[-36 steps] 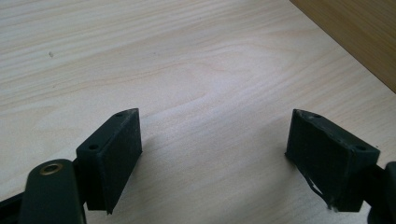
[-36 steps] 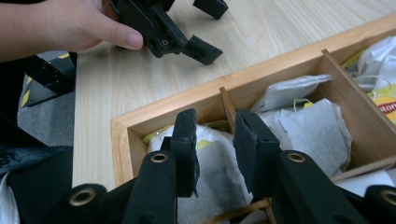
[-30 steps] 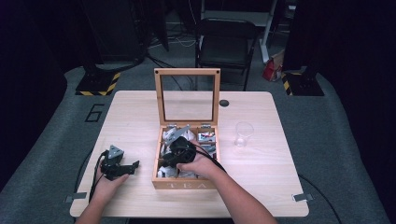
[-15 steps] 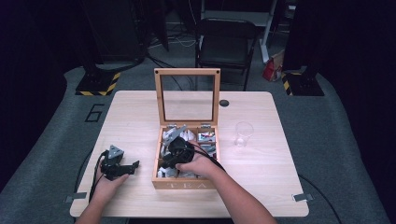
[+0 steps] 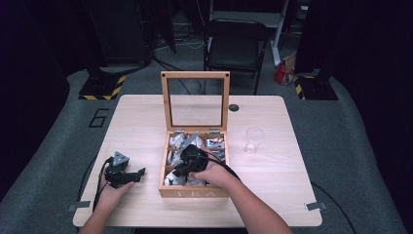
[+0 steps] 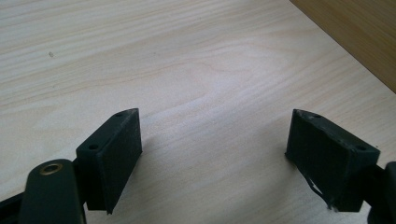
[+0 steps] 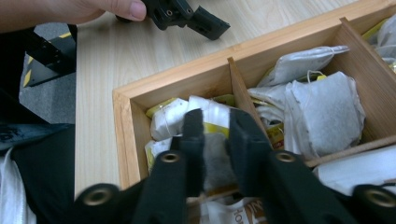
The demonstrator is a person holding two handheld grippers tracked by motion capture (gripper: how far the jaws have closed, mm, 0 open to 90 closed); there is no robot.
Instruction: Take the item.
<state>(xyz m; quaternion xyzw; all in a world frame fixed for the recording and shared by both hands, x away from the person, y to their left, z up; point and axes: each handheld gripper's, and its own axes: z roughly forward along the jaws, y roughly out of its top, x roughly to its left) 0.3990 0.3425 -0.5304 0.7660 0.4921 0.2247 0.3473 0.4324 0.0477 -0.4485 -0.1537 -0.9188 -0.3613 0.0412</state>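
Right gripper is down in the tea box, in the front-left compartment nearest the person, jaws pinched on a tea bag. Only a thin grey slice of the bag shows between the pads. Left gripper sits idle on the table, well left of the box, jaws wide apart with bare wood between them.

Risks from here, as I read it:
- The compartment is packed. Neighbouring bags press against the held one, and strings and tags look tangled, so a lift could drag a second bag out or spill some over the divider.
- The grip is on soft paper. Too hard a pinch could tear it; too light and it could slip out on the way up.
- The box isn't held down. If the bag snags on the divider or wall, the box could slide or tip, and the open glass lid could swing.
- A plastic cup stands just right of the box, light and easy to knock with a forearm or the trailing cable.

Writing: "TEA" on the front wall of the box, and a large "6" on the floor left of the table. Printing on the bag wrappers is too blurred to read.
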